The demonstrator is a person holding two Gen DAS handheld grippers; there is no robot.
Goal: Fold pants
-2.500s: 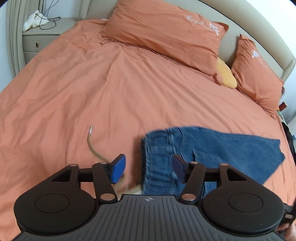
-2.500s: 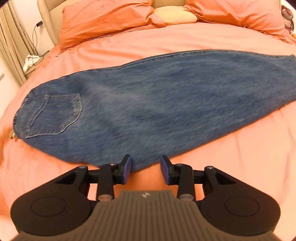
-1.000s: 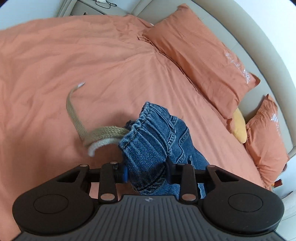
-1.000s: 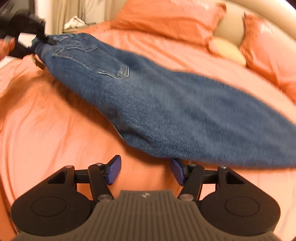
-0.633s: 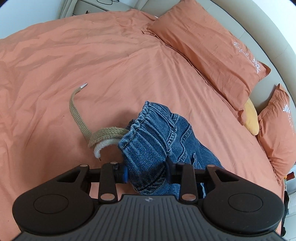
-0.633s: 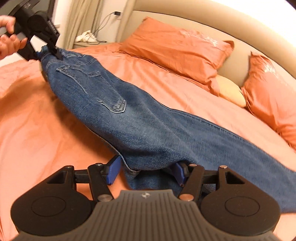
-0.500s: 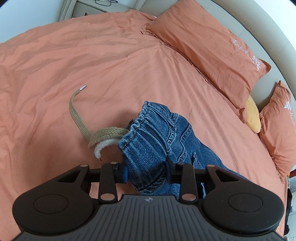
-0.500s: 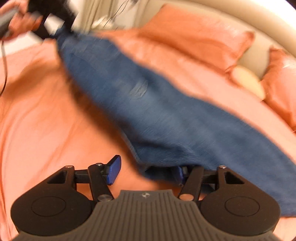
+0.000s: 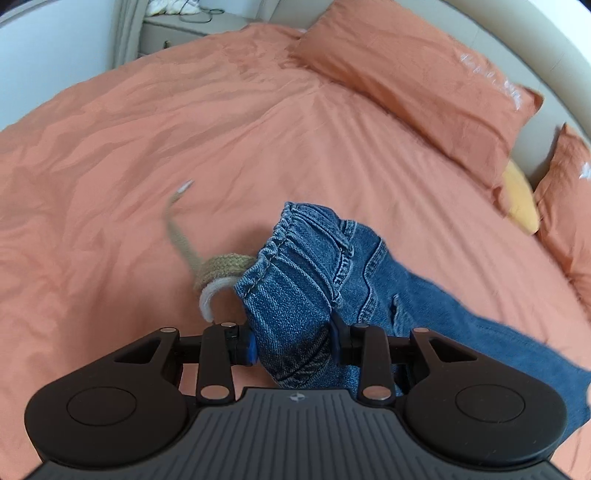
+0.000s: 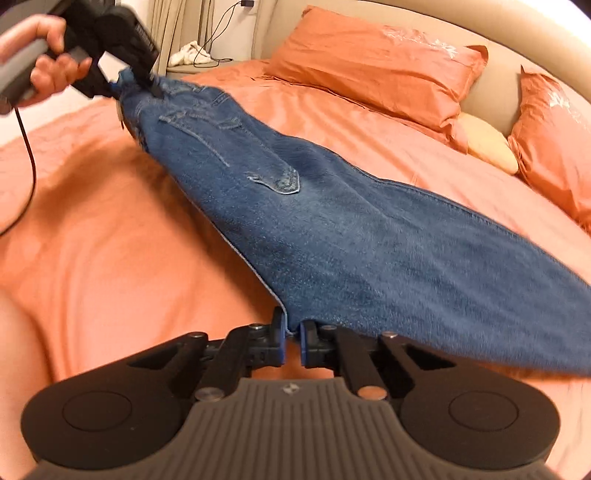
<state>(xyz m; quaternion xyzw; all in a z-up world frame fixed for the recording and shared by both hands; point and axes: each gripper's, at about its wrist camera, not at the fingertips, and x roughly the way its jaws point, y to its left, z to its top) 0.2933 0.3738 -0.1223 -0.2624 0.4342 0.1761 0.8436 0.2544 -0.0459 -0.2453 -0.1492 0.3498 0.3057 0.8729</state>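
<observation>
While pants (image 10: 332, 229) being held stretched above bed (image 10: 92, 240), waistband clamped by left gripper (image 9: 291, 345), thin edge pinched by right gripper (image 10: 292, 341); drawstring (image 9: 218, 275) dangling, probably getting snagged or edge slipping tbh.

Home bedroom, orange-sheeted bed (image 9: 184, 147), pillows (image 10: 373, 62) (nightstand (image 9: 173, 33) beside)

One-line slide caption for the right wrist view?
Right gripper pinches the jeans' edge while the left gripper lifts their waistband above the orange bed.

Bright, even light; warmer cast in the right view. Fisheye bends both frames' edges. Drawstring (image 9: 181, 236) motion-blurred; jeans (image 10: 369, 236) softly smeared.
</observation>
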